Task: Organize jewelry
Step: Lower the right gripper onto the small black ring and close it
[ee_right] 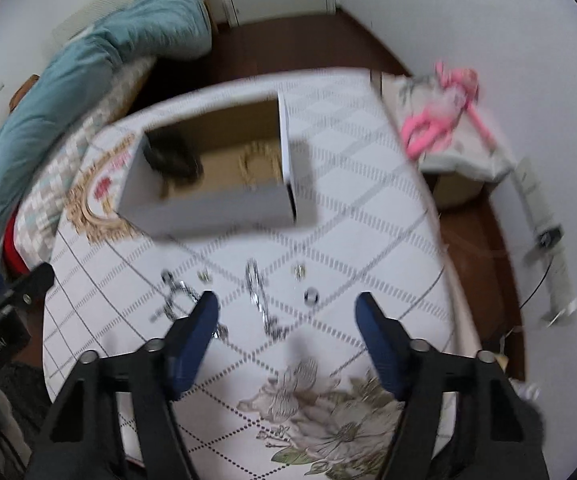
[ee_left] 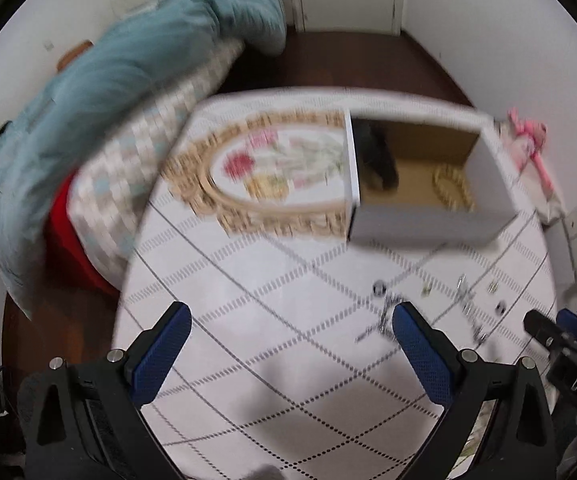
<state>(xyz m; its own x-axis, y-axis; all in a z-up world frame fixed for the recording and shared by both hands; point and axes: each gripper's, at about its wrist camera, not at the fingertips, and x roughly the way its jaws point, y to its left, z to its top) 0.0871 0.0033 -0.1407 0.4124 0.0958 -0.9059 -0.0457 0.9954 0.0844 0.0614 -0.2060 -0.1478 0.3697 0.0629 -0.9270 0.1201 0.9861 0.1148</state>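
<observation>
Holding gold bracelet (ee_right: 257,162), dark item (ee_right: 172,156) | white box (ee_right: 208,210) | open-topped

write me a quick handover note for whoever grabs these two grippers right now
Left gripper: open, empty, above the tablecloth.
Right gripper: open, empty, over the silver chain, not gripping it.
Open box sits behind the loose pieces; a beaded bracelet and a dark item already lie inside.
Left to do: a second chain, rings and small earrings lie scattered on the cloth; images are blurred, so count them yourself.
</observation>
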